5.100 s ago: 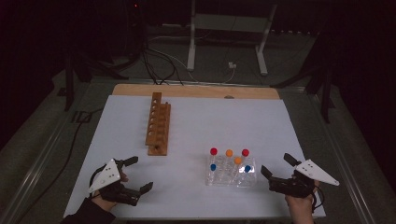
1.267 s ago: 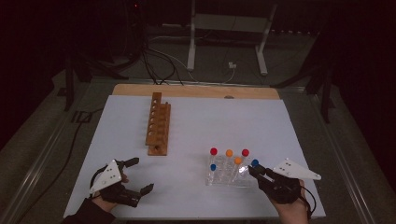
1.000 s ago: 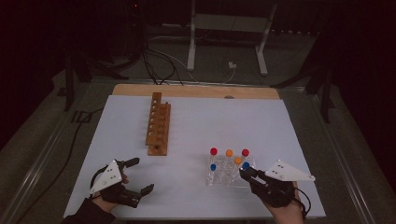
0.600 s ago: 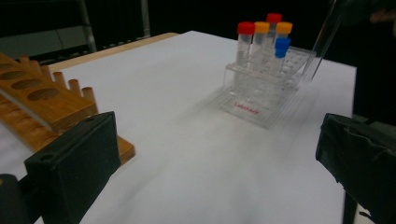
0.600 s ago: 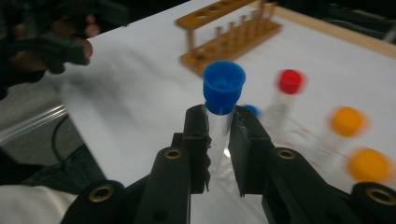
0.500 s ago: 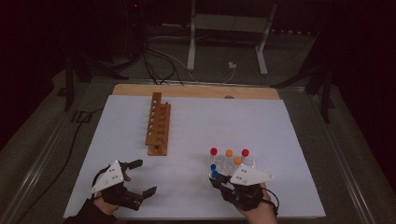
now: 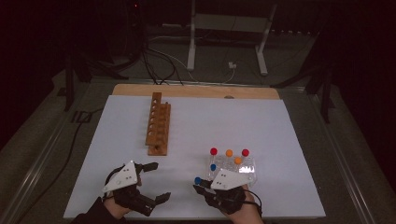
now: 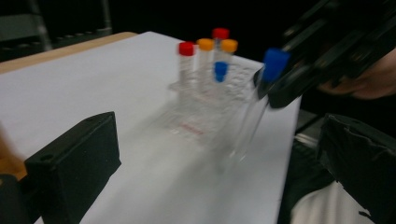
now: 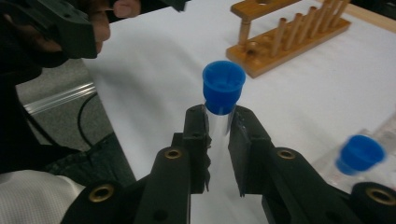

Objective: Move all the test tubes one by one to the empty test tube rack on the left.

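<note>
My right gripper [image 9: 218, 135] is shut on a clear test tube with a blue cap [image 9: 223, 86], gripping it just under the cap. In the high view this tube's blue cap [image 7: 198, 180] sticks out left of the right gripper [image 7: 205, 187], at the near left corner of the clear tube rack [image 7: 247, 169]. The left gripper view has the same tube [image 8: 254, 112] hanging tilted above the white mat. My left gripper [image 7: 158, 181] stands open a short way to the left of the tube, with nothing between its fingers [image 8: 70, 163].
The clear rack [image 8: 205, 100] holds several capped tubes: red, orange and one blue [image 9: 362, 154]. A wooden peg rack [image 7: 158, 124] stands at the mat's centre left and also shows as the wooden rack [image 9: 289, 35]. The white mat [image 7: 261, 121] ends near both hands.
My right gripper came from the rack's right side, shut on the blue-capped tube and carried it left, toward the left gripper. My left gripper rose slightly and stayed open.
</note>
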Action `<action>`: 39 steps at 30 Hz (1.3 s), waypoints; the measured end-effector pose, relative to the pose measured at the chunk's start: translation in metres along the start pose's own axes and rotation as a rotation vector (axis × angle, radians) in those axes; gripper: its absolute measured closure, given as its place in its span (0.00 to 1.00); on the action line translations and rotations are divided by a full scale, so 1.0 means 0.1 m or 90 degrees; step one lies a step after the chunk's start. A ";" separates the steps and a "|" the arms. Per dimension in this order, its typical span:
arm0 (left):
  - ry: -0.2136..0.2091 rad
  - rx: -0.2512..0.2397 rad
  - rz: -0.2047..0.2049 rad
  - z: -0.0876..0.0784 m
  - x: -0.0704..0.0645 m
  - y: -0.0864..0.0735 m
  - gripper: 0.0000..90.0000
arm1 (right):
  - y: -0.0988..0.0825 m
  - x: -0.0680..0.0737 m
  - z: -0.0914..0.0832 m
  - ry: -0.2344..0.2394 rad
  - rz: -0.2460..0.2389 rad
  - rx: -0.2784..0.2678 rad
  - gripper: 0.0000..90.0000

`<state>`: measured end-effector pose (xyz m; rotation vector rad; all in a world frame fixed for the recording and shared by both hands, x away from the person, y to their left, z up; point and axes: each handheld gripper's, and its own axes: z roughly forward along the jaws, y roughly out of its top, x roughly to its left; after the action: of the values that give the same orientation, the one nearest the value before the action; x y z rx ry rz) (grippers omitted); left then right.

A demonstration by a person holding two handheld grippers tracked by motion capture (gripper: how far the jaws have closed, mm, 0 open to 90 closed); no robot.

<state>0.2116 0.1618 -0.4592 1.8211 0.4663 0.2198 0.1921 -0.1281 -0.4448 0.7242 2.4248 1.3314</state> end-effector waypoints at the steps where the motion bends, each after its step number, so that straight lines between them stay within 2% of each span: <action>1: -0.007 0.004 -0.001 0.03 -0.01 0.02 0.01 | 0.00 0.02 0.03 0.005 -0.005 0.005 0.85; 3: -0.021 0.010 0.002 0.07 -0.04 0.06 0.01 | 0.00 0.03 0.04 0.006 -0.006 0.006 0.85; 7: -0.056 0.008 0.013 0.18 -0.11 0.17 0.07 | 0.00 0.08 0.11 0.016 -0.011 0.017 0.85; 9: -0.057 0.012 0.018 0.20 -0.12 0.18 0.09 | 0.00 0.08 0.11 0.018 -0.011 0.018 0.85; 11: -0.062 0.011 0.023 0.24 -0.14 0.21 0.16 | 0.00 0.09 0.12 0.020 -0.011 0.018 0.85; 13: -0.065 0.011 0.031 0.29 -0.15 0.24 0.19 | 0.00 0.09 0.12 0.022 -0.010 0.019 0.85; 24: -0.067 0.023 0.057 0.44 -0.20 0.25 0.56 | 0.00 0.09 0.11 0.023 -0.007 0.020 0.85; 26: -0.070 0.029 0.061 0.45 -0.21 0.25 0.59 | 0.00 0.09 0.11 0.023 -0.006 0.020 0.85; 30: -0.067 0.039 0.066 0.48 -0.20 0.25 0.71 | 0.00 0.09 0.12 0.025 -0.006 0.021 0.85; 32: -0.071 0.039 0.064 0.49 -0.20 0.24 0.72 | 0.00 0.10 0.12 0.026 -0.006 0.022 0.86; 33: -0.074 0.040 0.068 0.49 -0.20 0.24 0.77 | 0.00 0.09 0.12 0.024 -0.005 0.022 0.85; 36: -0.080 0.040 0.068 0.49 -0.20 0.24 0.83 | 0.00 0.09 0.12 0.024 -0.003 0.021 0.85; 39: -0.080 0.042 0.075 0.50 -0.20 0.24 0.85 | -0.01 0.08 0.12 0.025 0.000 0.022 0.85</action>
<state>0.2170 0.1039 -0.4497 1.9166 0.2820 0.1705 0.1905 -0.1158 -0.4517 0.7137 2.4847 1.3183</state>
